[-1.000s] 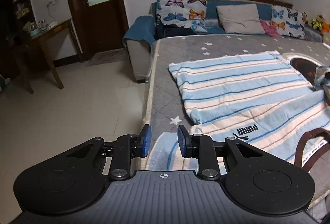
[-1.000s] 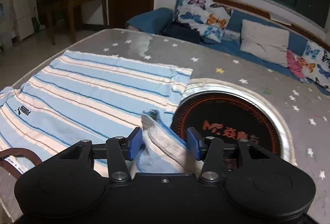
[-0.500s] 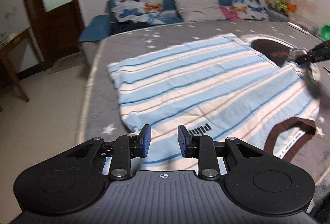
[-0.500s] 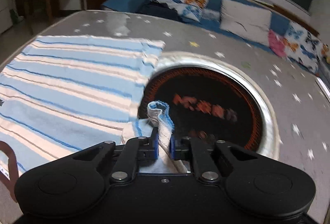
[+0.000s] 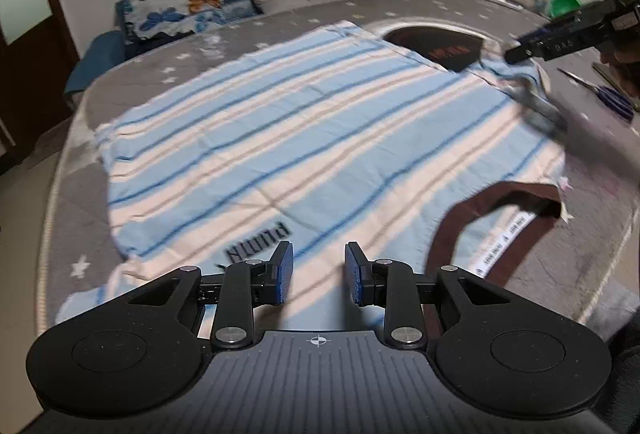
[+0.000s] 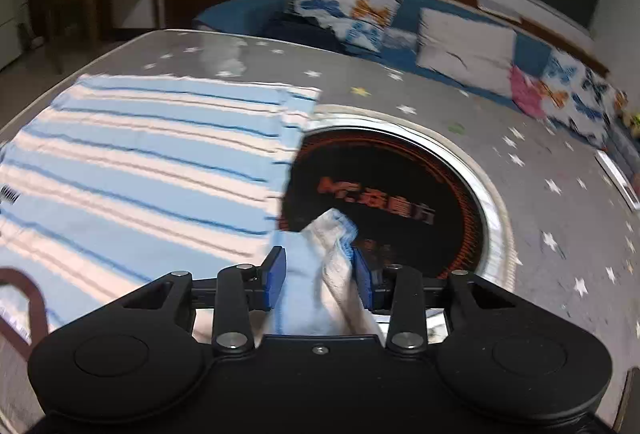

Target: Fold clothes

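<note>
While the striped T-shirt (image 5: 304, 138) lies spread flat over the grey star-print tabletop (image 5: 80, 170), its brown-trimmed collar (image 5: 496, 218) points toward the near edge. The left tongs (image 5: 318, 270) hang above the shirt's printed logo with blue pads apart and nothing between them. The right tongs (image 6: 320, 280) stand parted too, with a bunched sleeve (image 6: 324, 258) of the shirt rising between the pads; the cloth touches the right-side pad, but the left-side pad stands clear of it. Beyond that sleeve sits a round black hotplate (image 6: 400, 194) with a metal rim, partly overlapped by the shirt's edge. Butterfly-print cushions (image 6: 344, 10) line a blue sofa behind.
</note>
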### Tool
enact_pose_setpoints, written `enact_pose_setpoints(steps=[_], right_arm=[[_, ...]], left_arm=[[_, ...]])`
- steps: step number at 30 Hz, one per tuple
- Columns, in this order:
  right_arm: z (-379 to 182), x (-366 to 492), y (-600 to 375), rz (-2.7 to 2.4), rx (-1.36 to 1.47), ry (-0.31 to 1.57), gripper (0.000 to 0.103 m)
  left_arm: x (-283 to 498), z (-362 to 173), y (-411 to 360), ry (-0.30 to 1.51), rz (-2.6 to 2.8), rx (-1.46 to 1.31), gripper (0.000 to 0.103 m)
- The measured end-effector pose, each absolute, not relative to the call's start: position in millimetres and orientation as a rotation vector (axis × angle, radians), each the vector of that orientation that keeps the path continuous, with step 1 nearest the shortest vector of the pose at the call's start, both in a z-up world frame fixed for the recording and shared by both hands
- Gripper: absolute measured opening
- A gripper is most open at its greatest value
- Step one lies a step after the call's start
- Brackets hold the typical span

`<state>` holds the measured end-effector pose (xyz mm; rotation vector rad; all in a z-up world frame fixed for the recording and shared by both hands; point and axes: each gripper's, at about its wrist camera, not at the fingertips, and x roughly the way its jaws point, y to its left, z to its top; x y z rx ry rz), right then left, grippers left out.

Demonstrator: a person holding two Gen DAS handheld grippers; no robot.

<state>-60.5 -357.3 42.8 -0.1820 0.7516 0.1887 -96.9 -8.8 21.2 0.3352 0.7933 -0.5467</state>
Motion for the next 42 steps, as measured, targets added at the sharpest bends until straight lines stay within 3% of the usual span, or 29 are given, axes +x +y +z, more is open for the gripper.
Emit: enact_pose_setpoints(steps=[21,26,28,29,31,36,42], right_arm=[[40.9,-121.0,-253.4,0.731,-0.269,0.874,0.040],[35.0,-119.4,-245.3,0.719,-0.282,0.913,0.022],[36.0,-119.8,-243.1,0.717,-0.290,0.915,0.018],[36.5,-119.9,-242.0,0.717,-0.294,0.916,0.018],[36.9,-120.3,-251.4,0.733,-0.312,0.918,0.016],[40.3,-130.9,-245.3,0.793,-0.378,0.935,0.016],[58.9,-121.1,-254.7,0.816,-0.294,0.907,0.027]], left_arm=[[-138.3,24.1,-30.5,0.804,-0.686,0.407,0.035],[-138.5,20.4,-29.5,0.819,-0.690,0.414,0.023],[-138.6,21.1,-27.6,0.820,-0.697,0.408,0.015],[-138.4,21.7,-26.4,0.822,-0.703,0.401,0.006],[-139.5,22.5,-25.9,0.830,-0.717,0.399,0.005],[-146.8,24.2,-22.8,0.837,-0.791,0.430,0.003],[-144.8,40.0,-5.6,0.823,-0.855,0.381,0.004]])
